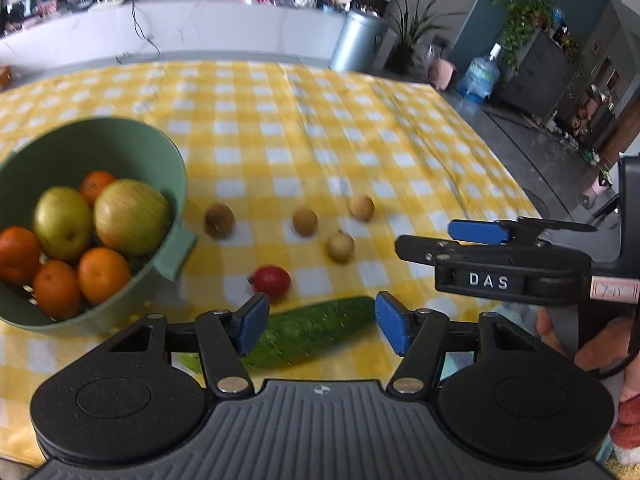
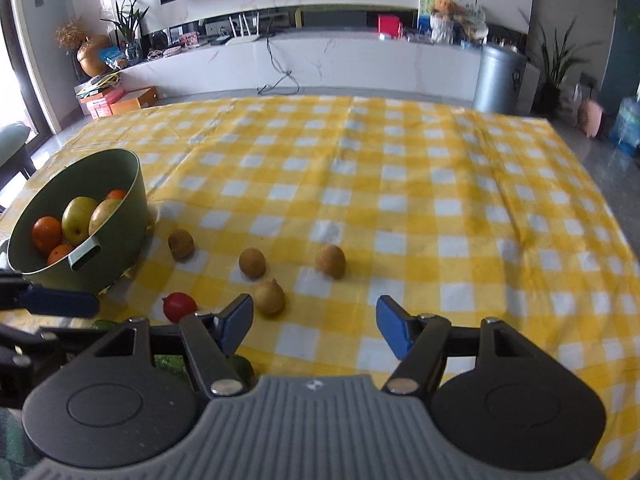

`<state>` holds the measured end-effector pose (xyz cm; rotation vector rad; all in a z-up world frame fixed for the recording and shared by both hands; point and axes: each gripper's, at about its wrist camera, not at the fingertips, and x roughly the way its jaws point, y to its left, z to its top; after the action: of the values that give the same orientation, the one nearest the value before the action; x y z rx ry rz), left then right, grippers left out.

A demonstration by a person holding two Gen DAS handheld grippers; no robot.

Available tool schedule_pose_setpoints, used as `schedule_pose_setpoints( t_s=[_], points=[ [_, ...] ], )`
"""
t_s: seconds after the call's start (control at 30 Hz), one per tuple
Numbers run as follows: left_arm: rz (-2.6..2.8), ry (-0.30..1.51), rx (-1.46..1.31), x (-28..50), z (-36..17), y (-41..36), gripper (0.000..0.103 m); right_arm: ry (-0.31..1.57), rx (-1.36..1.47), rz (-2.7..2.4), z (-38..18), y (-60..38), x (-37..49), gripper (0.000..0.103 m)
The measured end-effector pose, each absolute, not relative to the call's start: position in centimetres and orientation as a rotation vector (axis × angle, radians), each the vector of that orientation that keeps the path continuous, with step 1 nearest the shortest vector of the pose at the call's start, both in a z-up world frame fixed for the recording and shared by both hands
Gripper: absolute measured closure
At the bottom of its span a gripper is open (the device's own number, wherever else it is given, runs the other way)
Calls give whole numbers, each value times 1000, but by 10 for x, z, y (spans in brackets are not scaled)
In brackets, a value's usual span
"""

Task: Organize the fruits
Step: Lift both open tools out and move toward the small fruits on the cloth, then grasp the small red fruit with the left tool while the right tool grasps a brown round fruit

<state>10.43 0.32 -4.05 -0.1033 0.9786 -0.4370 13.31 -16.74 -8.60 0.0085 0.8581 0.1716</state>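
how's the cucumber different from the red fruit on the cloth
The cucumber is long, green and lies on its side below the left gripper, between its open blue pads; the red fruit is small, round and lies just beyond the fingertips, nearer the green bowl. Both rest loose on the checked cloth, outside the bowl.

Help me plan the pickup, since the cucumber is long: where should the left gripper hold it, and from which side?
Probably across its middle, from above. The cucumber lies flat on the tablecloth, slanting between the open left gripper pads; its narrow width fits the gap, its length would not.
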Motion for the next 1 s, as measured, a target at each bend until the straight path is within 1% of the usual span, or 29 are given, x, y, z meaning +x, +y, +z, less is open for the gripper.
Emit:
schedule_pose_setpoints(
  t_s=[0.03, 0.07, 0.13, 0.17, 0.2, 0.27, 0.3, 0.33, 0.4, 0.43, 0.63, 0.83, 1.0],
  points=[
    [-434, 992, -107, 106, -43, 3, 37, 874, 16, 174, -88, -168, 136, 38],
    [-424, 1005, -108, 108, -46, 2, 40, 890, 21, 176, -90, -169, 138, 38],
    [-402, 1029, -112, 114, -51, -1, 46, 916, 27, 189, -95, -168, 142, 44],
    [-387, 1039, -124, 117, -54, 0, 50, 929, 31, 200, -98, -167, 144, 49],
    [-371, 1049, -140, 120, -57, 0, 54, 942, 36, 212, -100, -166, 145, 51],
    [-339, 1060, -157, 126, -61, 1, 58, 959, 55, 234, -103, -166, 149, 54],
    [-322, 1057, -153, 128, -63, 0, 60, 965, 69, 245, -105, -167, 151, 56],
    [-306, 1053, -141, 130, -64, -2, 60, 971, 83, 257, -106, -167, 152, 58],
    [-290, 1050, -115, 133, -68, -5, 60, 981, 116, 282, -109, -168, 156, 66],
    [-288, 1049, -106, 133, -70, -6, 60, 985, 134, 292, -110, -169, 158, 67],
    [-264, 1029, -67, 139, -81, -11, 60, 997, 208, 312, -117, -168, 171, 68],
    [-244, 1030, -41, 144, -87, -13, 60, 1000, 191, 290, -124, -159, 185, 68],
    [-238, 1031, -23, 146, -92, -14, 60, 1027, 176, 296, -132, -152, 195, 72]
  ],
)
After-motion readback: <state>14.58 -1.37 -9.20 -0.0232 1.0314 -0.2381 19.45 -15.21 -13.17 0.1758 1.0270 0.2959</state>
